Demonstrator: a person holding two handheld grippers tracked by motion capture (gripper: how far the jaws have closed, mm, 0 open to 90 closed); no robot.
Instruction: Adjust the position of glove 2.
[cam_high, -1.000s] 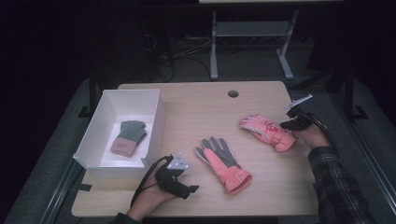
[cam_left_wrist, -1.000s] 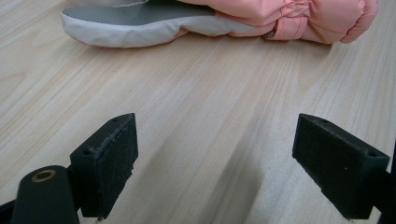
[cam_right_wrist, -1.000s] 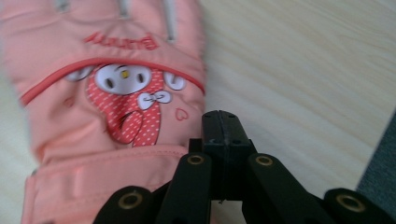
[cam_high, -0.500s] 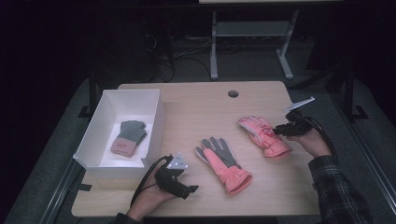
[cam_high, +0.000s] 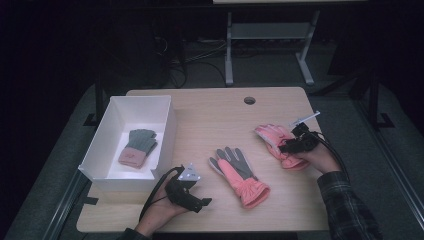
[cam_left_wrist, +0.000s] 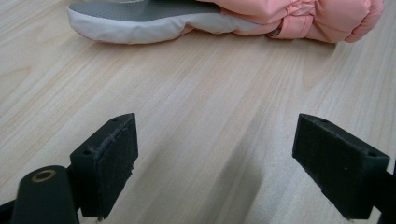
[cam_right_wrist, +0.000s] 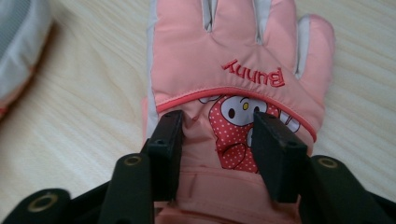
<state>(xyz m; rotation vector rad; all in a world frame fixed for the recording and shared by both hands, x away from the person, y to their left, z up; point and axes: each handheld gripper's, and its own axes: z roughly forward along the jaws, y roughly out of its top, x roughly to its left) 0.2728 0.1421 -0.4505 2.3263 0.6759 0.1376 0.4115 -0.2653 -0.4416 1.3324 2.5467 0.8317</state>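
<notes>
— Desk (cam_high: 210, 115) first: where is the pink glove (cam_high: 274, 138) lying?
— Right side, flat, with the right gripper (cam_right_wrist: 215, 140) pinching its cuff.
— And the left gripper (cam_left_wrist: 229, 163)?
— Gaping wide, resting near the other glove (cam_high: 239, 172).

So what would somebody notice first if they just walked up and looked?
Probably the pink Bunny glove at the table's right side, with the right gripper pinching its back near the cuff. Next, the other pink glove lying palm up mid-table, and the white box at the left with a grey and pink glove inside.
</notes>
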